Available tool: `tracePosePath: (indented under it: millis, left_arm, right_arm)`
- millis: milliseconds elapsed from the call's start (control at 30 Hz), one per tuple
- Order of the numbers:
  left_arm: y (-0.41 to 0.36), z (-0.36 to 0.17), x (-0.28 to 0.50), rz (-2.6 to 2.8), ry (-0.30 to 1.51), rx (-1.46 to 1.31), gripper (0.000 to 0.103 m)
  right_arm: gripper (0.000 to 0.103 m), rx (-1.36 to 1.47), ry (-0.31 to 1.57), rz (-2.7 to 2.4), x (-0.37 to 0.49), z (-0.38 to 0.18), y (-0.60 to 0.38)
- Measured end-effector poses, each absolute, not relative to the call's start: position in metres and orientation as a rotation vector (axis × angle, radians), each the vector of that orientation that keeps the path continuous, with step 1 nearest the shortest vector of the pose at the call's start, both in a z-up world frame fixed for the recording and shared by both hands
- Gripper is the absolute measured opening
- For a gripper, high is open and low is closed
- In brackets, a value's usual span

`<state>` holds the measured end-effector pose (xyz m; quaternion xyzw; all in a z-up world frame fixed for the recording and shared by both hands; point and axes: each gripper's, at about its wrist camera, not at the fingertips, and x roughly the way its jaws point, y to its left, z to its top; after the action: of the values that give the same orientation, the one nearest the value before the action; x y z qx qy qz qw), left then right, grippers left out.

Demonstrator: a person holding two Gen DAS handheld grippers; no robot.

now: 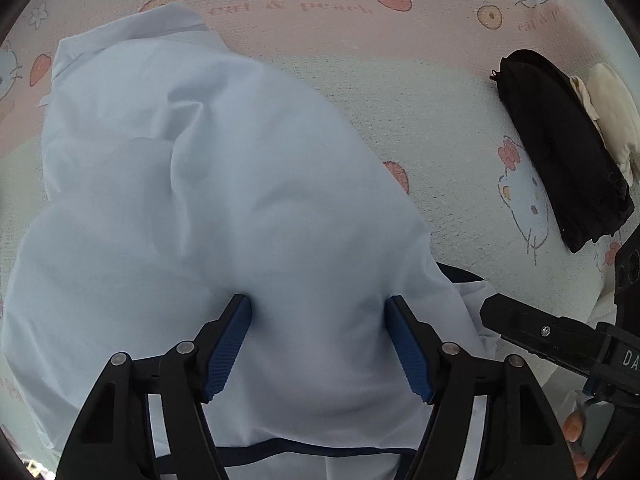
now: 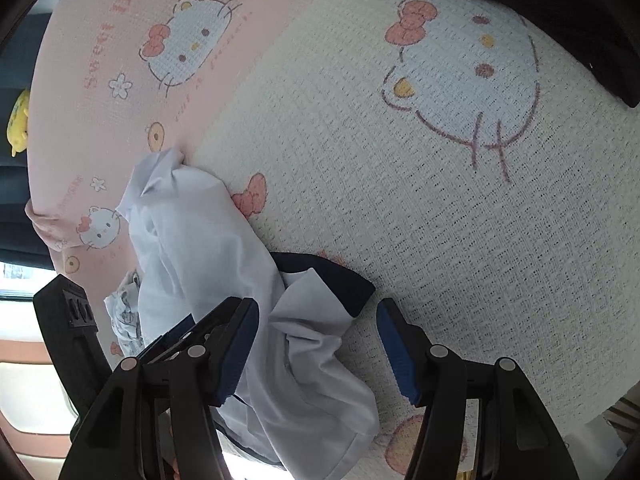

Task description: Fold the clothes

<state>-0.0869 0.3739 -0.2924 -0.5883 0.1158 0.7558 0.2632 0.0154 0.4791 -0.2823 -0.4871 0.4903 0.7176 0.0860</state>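
Pale blue cloth fills most of the left wrist view. It is a shirt (image 1: 208, 184) lying bunched on a bed cover (image 1: 420, 120) with cat pictures on it. The shirt's collar sits up at 11 o'clock and its dark-trimmed hem runs along the bottom at 6 o'clock, so its long way goes from 11 to 5.

The left gripper (image 1: 318, 312) points down into the shirt. Its blue pads stand apart, with a soft hump of cloth between them. The pads touch the cloth at the sides, but I do not think they pinch it yet. This hand is right over the shirt, so it looks nearer to a good hold.

The right gripper (image 2: 316, 316) has its jaws wide apart too. A sleeve (image 2: 320, 300) with a dark blue cuff lies between them, running from 7 o'clock up to 1 o'clock. Nothing is squeezed.

Only the left view shows a folded black garment (image 1: 560, 148) and a cream one (image 1: 608, 112) at 2 o'clock. Only the right view shows the sleeve clearly and a yellow toy (image 2: 18, 120) at 9 o'clock.
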Motion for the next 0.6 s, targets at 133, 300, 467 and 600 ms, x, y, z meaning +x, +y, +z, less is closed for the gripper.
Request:
tracePosePath:
  millis: [133,300,467,600]
  left_arm:
    - [0.371,-0.286,-0.078,2.106,0.386,-1.52,0.038]
    - [0.352,-0.283,-0.086,2.115,0.342,-1.555,0.029]
    - [0.321,-0.286,-0.098,2.132,0.284,-1.623,0.026]
    - [0.306,-0.287,-0.098,2.124,0.237,-1.611,0.025]
  right_arm:
    - [0.061,-1.435,1.429,2.16,0.015,-0.282,0.477]
    - [0.061,-1.388,1.53,2.161,0.015,-0.288,0.478]
    - [0.061,-1.358,1.629,2.145,0.012,-0.293,0.476]
    - [0.061,-1.424,1.645,2.15,0.001,-0.294,0.464]
